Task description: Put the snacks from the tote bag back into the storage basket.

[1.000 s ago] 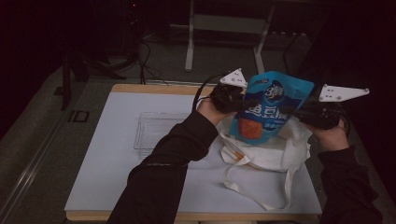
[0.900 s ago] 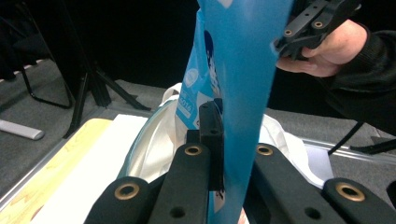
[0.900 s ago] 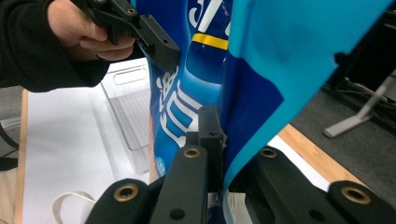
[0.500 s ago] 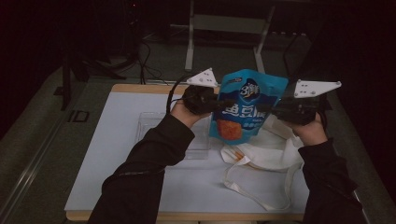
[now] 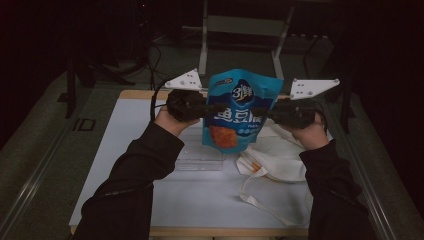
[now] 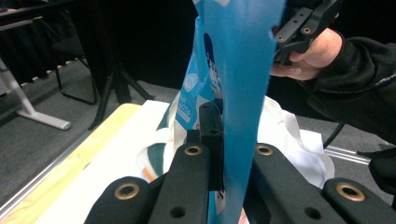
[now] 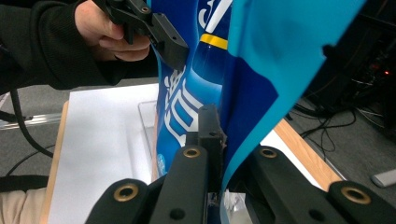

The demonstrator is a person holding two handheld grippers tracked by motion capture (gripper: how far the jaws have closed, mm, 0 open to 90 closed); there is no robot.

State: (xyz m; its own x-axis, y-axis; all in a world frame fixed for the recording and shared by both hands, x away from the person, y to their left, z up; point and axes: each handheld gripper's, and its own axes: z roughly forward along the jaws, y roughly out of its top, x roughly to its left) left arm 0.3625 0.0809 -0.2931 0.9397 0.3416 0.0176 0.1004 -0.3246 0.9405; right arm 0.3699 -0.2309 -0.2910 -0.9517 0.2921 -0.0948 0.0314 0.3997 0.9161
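Note:
A blue snack bag (image 5: 242, 110) with white lettering and an orange picture hangs upright in the air above the table. My left gripper (image 5: 214, 108) is shut on the bag's left edge and my right gripper (image 5: 266, 113) is shut on its right edge. In the left gripper view the bag (image 6: 243, 88) runs edge-on between the black jaws of the left gripper (image 6: 229, 161), with the other hand and its gripper beyond. In the right gripper view the bag (image 7: 261, 70) is pinched the same way by the right gripper (image 7: 226, 158).
A white cloth tote bag (image 5: 280, 152) with long handles lies on the white table (image 5: 165, 195) below and right of the snack bag. A clear shallow tray (image 5: 200, 155) sits under the left hand. Chair and desk legs stand on the floor behind the table.
Both grippers have carried the snack bag up and leftward, away from the tote bag, and it now hangs higher over the tray's edge.

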